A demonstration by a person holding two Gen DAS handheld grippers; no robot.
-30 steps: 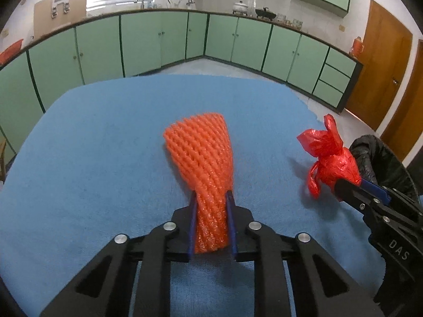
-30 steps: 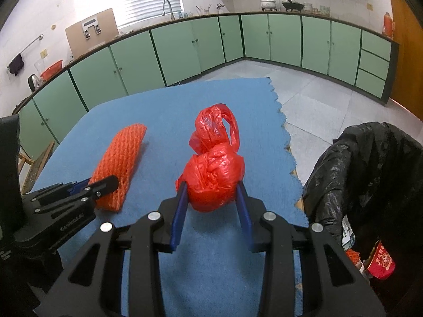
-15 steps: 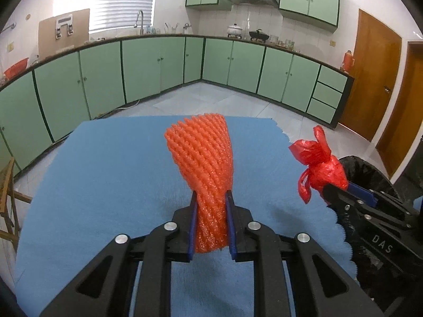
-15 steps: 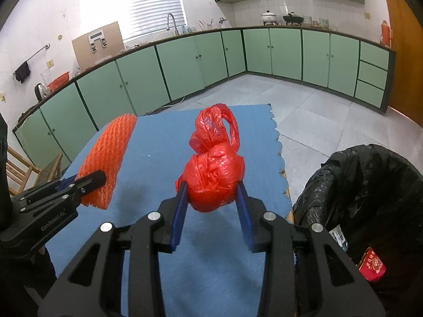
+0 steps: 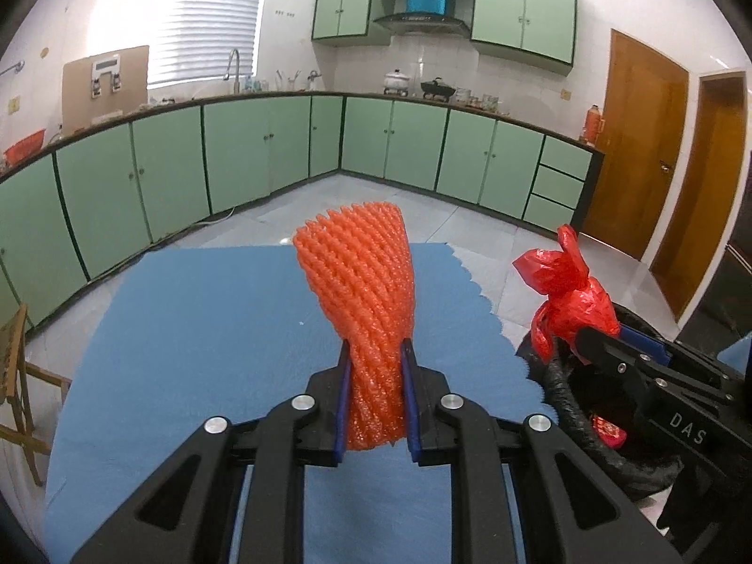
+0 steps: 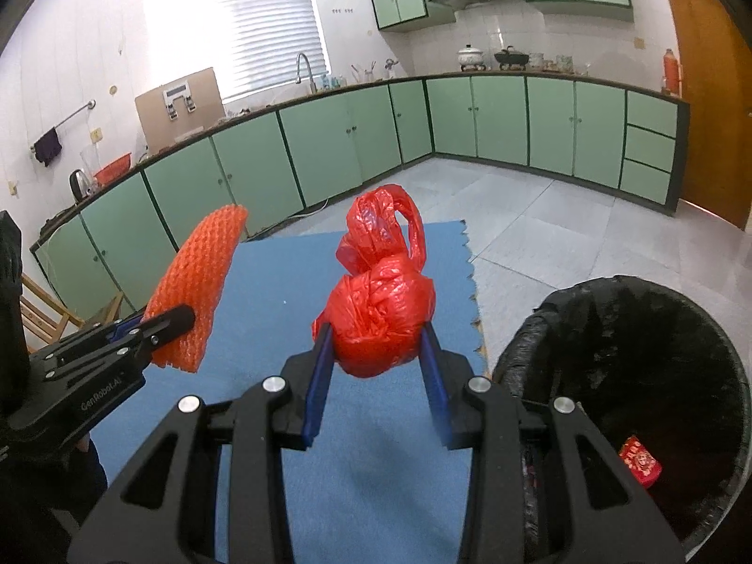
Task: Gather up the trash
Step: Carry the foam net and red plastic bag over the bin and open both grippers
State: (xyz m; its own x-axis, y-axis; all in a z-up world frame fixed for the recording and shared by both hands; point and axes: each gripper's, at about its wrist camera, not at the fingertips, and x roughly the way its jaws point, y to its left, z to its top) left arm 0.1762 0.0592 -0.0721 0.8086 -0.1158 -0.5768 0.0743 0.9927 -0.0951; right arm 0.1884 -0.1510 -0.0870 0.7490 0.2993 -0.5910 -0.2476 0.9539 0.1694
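My left gripper [image 5: 375,362] is shut on an orange foam net sleeve [image 5: 364,291] and holds it up above the blue mat [image 5: 197,329]. My right gripper [image 6: 376,343] is shut on a knotted red plastic bag [image 6: 383,301], also held in the air. In the left wrist view the red bag [image 5: 571,296] hangs over the near rim of the black-lined trash bin [image 5: 578,427]. In the right wrist view the bin [image 6: 625,357] is at the lower right, and the orange sleeve [image 6: 195,282] is at the left in the left gripper [image 6: 176,317].
The bin holds a small red packet [image 6: 639,460]. Green kitchen cabinets [image 5: 263,150] run along the far walls. A wooden chair [image 5: 19,376] stands left of the mat. Wooden doors [image 5: 644,155] are at the right. Grey tiled floor [image 6: 564,216] lies beyond the mat.
Both grippers have lifted their items off the mat and risen. The right gripper with the red bag has moved toward the bin, which now shows more fully.
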